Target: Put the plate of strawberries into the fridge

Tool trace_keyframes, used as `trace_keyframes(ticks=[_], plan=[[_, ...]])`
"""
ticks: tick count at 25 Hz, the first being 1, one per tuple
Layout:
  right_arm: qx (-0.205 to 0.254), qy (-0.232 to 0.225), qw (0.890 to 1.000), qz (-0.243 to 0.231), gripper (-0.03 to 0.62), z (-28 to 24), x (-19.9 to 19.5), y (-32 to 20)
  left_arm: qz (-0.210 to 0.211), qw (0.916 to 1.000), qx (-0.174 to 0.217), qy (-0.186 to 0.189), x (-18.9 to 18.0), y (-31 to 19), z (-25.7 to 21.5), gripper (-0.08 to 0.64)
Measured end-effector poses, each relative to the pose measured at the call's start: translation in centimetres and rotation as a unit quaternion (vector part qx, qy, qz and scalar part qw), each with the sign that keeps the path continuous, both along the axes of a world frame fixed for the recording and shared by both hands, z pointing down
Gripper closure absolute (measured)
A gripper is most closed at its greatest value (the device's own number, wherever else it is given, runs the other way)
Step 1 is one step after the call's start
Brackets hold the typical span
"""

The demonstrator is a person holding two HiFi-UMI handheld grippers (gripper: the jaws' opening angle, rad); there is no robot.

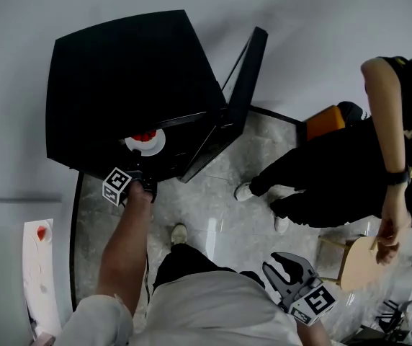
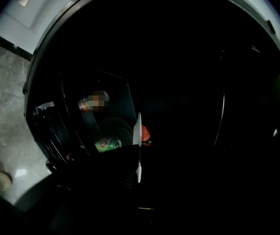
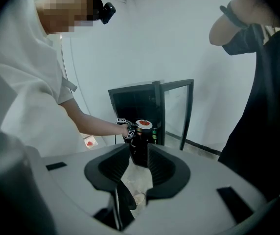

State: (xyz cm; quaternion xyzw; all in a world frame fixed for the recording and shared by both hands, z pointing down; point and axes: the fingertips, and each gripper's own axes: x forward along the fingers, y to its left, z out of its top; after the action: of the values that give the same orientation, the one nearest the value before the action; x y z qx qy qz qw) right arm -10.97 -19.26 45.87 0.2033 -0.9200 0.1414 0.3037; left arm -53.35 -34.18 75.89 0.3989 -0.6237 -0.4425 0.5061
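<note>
The white plate (image 1: 150, 144) with red strawberries (image 1: 144, 136) sits at the mouth of the black fridge (image 1: 119, 78), whose door (image 1: 238, 96) stands open to the right. My left gripper (image 1: 143, 173) is shut on the plate's near rim. In the left gripper view the plate (image 2: 138, 129) shows edge-on inside the dark fridge, with a strawberry (image 2: 145, 132) on it, and the left gripper (image 2: 136, 156) is barely visible in the dark. My right gripper (image 1: 287, 271) hangs low at my right side, open and empty. The right gripper view looks past the right gripper (image 3: 139, 161) to the fridge (image 3: 135, 106) and plate (image 3: 143, 125).
A green can (image 2: 107, 144) and another can (image 2: 87, 104) lie inside the fridge left of the plate. A person in black (image 1: 350, 171) stands to the right of the open door, beside an orange object (image 1: 325, 121) and a wooden stool (image 1: 361, 262). A white surface (image 1: 39, 265) lies at the left.
</note>
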Motion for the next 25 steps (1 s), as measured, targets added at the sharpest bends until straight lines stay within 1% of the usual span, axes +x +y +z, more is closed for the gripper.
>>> trace_keyframes(ticks=[2, 4, 7, 10, 13, 15, 17, 20, 25], plan=[[-0.001, -0.001, 1.0, 0.002, 0.479, 0.1, -0.1, -0.2, -0.003, 0.9997, -0.019, -0.013, -0.7, -0.2, 0.3, 0.541], [-0.004, 0.0, 1.0, 0.004, 0.479, 0.0, 0.0, -0.2, 0.001, 0.9984, -0.046, -0.031, -0.7, -0.3, 0.6, 0.541], [-0.009, -0.001, 1.0, 0.007, 0.479, 0.3, 0.1, -0.2, 0.018, 0.993, -0.088, -0.077, -1.0, -0.6, 0.8, 0.541], [-0.01, -0.002, 1.0, 0.007, 0.479, 0.4, 0.1, -0.2, 0.046, 0.9816, -0.131, -0.131, -1.7, -0.9, 0.8, 0.535], [-0.011, 0.002, 1.0, 0.009, 0.479, 0.3, 0.6, -0.2, 0.073, 0.9635, -0.186, -0.178, -2.1, -0.9, 1.4, 0.495], [-0.012, 0.004, 1.0, 0.009, 0.479, 0.3, 0.9, -0.2, 0.084, 0.9527, -0.21, -0.203, -2.3, -0.8, 1.6, 0.457], [-0.013, 0.004, 1.0, 0.009, 0.479, 0.4, 1.2, -0.1, 0.087, 0.9455, -0.222, -0.222, -2.6, -0.6, 1.4, 0.431], [-0.011, 0.0, 1.0, 0.009, 0.479, 0.4, 1.5, -0.1, 0.086, 0.9394, -0.222, -0.246, -2.8, -0.4, 0.6, 0.422], [-0.005, -0.016, 1.0, 0.006, 0.479, 0.2, 2.3, 0.3, 0.097, 0.9378, -0.199, -0.267, -1.7, 0.7, -1.6, 0.423]])
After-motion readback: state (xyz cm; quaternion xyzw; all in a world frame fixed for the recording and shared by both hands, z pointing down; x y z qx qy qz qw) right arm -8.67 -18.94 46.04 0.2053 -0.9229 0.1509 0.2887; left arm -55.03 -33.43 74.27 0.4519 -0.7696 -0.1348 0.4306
